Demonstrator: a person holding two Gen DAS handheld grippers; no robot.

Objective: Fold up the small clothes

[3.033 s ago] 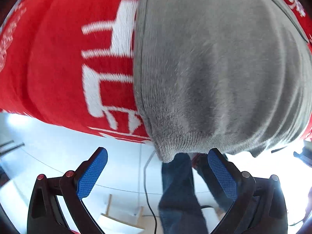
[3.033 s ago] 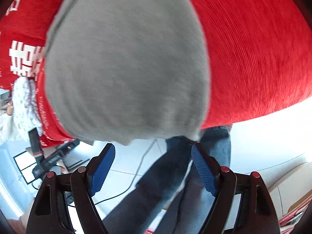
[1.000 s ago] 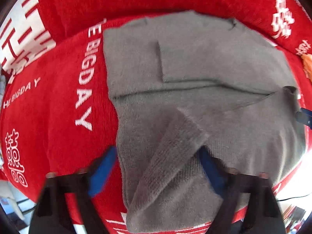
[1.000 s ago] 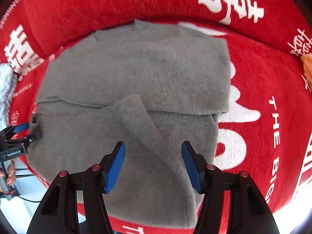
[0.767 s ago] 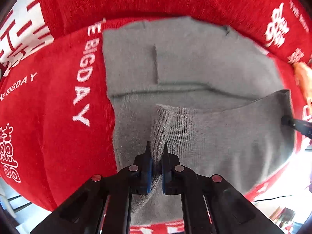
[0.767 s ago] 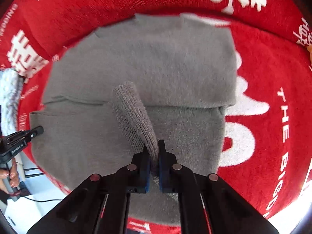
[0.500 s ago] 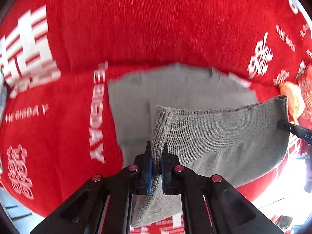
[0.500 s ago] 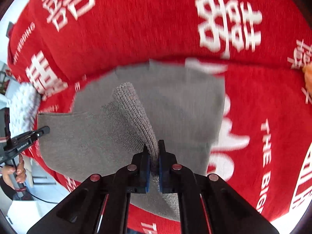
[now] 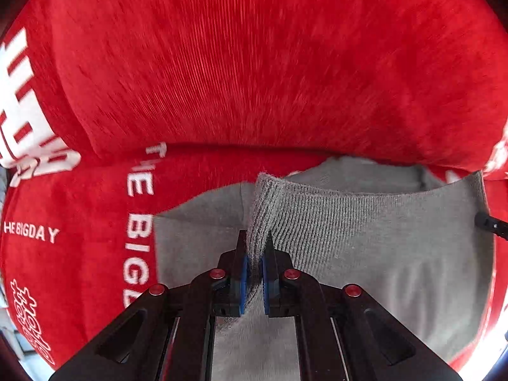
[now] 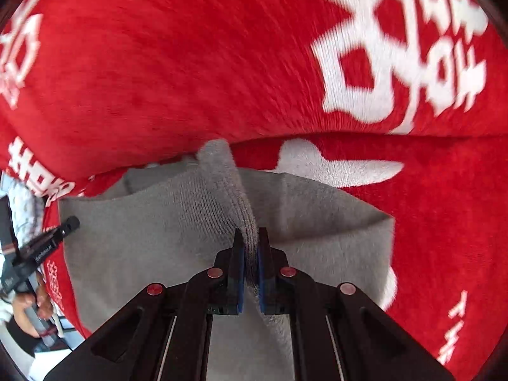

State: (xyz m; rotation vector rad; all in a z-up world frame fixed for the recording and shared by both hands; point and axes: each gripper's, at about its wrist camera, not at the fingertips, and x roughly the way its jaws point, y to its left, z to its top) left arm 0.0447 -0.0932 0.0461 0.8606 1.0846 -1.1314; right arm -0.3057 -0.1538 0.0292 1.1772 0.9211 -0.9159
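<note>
Grey sweater hem pinched tight between both grippers' fingers.

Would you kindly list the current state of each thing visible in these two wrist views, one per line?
Grey knitted sweater: partly folded, ribbed edge lifted off the cloth at two points, stretched between the grippers.
Left gripper: shut on the sweater's ribbed edge.
Right gripper: shut on the ribbed edge too.
Red plush cloth with white lettering: spread out under the sweater, blurred.
</note>
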